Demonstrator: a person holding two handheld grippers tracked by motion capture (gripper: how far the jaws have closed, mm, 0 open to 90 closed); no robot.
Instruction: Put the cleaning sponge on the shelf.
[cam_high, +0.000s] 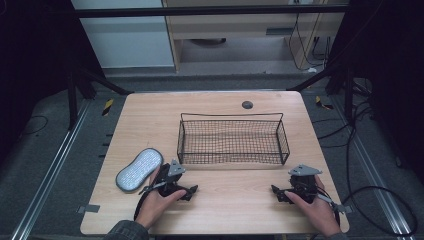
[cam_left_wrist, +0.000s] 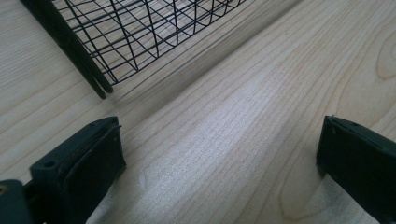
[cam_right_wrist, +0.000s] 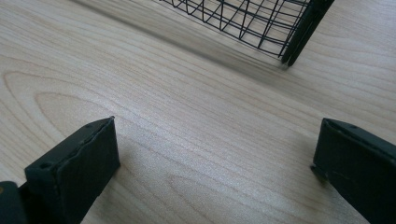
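Note:
A black wire basket (cam_high: 231, 118) stands empty at the middle of the wooden table (cam_high: 225, 205). A grey oval pad (cam_high: 139, 170) with a pale dotted top lies at the front left, just left of my left gripper (cam_high: 189, 191). That gripper rests on the table with its jaws pointing right. My right gripper (cam_high: 278, 193) rests at the front right, jaws pointing left. In the left gripper view the left gripper (cam_left_wrist: 220, 123) is open over bare wood, a basket corner (cam_left_wrist: 100, 84) beyond it. In the right gripper view the right gripper (cam_right_wrist: 217, 123) is open too, a basket corner (cam_right_wrist: 299, 39) ahead.
A dark round grommet (cam_high: 247, 104) sits in the table's far edge behind the basket. Bare wood lies between the two grippers in front of the basket. Black frame struts (cam_high: 100, 82) and cables (cam_high: 380, 200) surround the table on the floor.

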